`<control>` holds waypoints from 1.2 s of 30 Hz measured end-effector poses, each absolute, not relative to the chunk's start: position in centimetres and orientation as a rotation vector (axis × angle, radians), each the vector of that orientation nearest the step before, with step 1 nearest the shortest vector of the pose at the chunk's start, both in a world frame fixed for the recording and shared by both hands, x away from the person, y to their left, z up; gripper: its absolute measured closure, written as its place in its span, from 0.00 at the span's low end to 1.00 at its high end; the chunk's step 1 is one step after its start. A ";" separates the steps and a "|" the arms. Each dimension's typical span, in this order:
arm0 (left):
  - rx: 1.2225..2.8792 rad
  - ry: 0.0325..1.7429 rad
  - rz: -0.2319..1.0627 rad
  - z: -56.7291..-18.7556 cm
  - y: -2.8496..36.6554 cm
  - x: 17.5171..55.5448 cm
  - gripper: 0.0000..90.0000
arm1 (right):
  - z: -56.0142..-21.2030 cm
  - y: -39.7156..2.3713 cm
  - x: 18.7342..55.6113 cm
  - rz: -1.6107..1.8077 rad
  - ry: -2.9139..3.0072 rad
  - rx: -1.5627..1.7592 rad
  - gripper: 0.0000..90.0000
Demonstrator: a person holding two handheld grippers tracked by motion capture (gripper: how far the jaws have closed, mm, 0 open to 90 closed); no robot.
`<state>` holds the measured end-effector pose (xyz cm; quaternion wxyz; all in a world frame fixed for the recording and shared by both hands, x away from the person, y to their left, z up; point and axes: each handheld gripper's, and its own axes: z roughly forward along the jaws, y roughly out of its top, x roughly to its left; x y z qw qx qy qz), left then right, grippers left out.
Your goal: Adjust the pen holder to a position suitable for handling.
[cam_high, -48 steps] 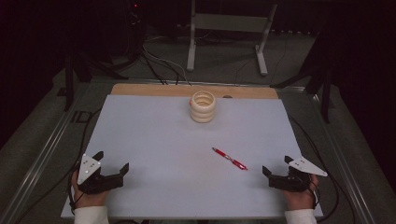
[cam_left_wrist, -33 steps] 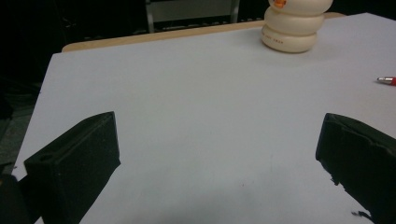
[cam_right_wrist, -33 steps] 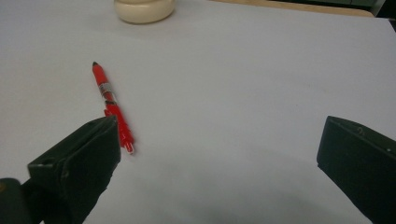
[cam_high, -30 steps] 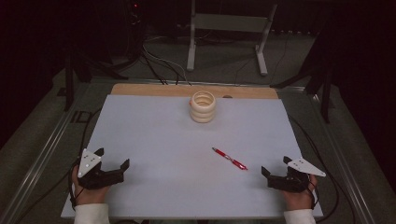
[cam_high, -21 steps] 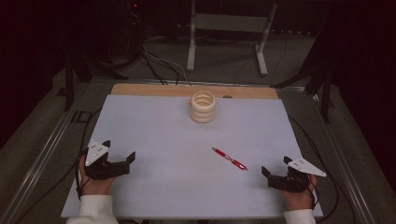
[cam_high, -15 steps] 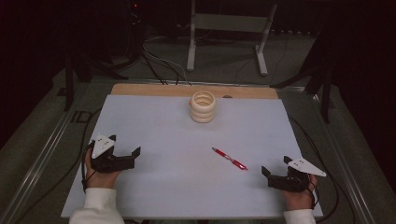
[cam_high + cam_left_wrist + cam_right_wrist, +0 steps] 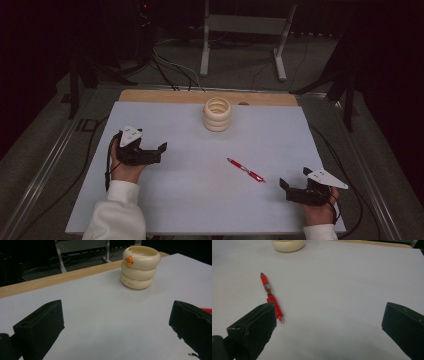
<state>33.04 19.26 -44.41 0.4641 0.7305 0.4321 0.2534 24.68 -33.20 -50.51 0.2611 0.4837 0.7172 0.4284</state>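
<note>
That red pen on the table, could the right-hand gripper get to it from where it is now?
Probably yes. The red pen lies flat on the white table, just ahead and to the left of the right gripper. The gripper's jaws stand open and nothing lies between them and the pen.

A wooden table [image 7: 150, 96] carries a large white sheet [image 7: 190, 200] that covers nearly all of its top, leaving a strip of bare wood showing along the far edge. Near the middle of that far edge, on the sheet, stands a cream holder [image 7: 217, 114] shaped like three stacked rings, open at the top, with a small orange mark at its rim in the left gripper view [image 7: 140, 266]. A red pen [image 7: 246, 170] lies flat on the sheet, right of centre and well apart from the holder, angled across the surface with its dark tip toward the holder in the right gripper view [image 7: 271, 296].
</note>
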 end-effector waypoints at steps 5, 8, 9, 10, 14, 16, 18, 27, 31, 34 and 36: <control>1.785 1.048 0.605 -44.0 18.0 34.1 0.00 | -50.6 -33.2 24.7 1.159 1.943 1.315 0.00; 1.791 1.039 0.596 -43.7 17.3 34.8 0.00 | -50.6 -33.2 24.8 1.161 1.943 1.314 0.00; 1.792 1.038 0.593 -43.6 17.1 35.0 0.00 | -50.6 -33.2 24.7 1.160 1.944 1.313 0.00; 1.792 1.036 0.592 -43.6 16.9 35.3 0.00 | -50.6 -33.1 24.7 1.160 1.944 1.311 0.00; 1.793 1.040 0.585 -43.2 16.2 36.2 0.00 | -50.6 -33.1 24.8 1.158 1.945 1.314 0.00; 1.790 1.042 0.583 -42.9 15.9 36.7 0.00 | -50.6 -33.2 24.8 1.158 1.946 1.314 0.00; 1.787 1.044 0.585 -42.8 15.6 37.2 0.00 | -50.6 -33.2 24.8 1.159 1.944 1.314 0.00; 1.796 1.057 0.591 -42.7 14.1 39.5 0.00 | -50.5 -33.2 24.8 1.162 1.941 1.312 0.00; 1.795 1.066 0.586 -42.6 13.5 40.6 0.00 | -50.5 -33.2 24.8 1.164 1.940 1.311 0.00; 1.784 1.076 0.582 -42.6 13.1 41.3 0.00 | -50.5 -33.2 24.8 1.166 1.940 1.310 0.00; 1.783 1.083 0.577 -42.6 12.9 41.7 0.00 | -50.5 -33.2 24.8 1.167 1.941 1.311 0.00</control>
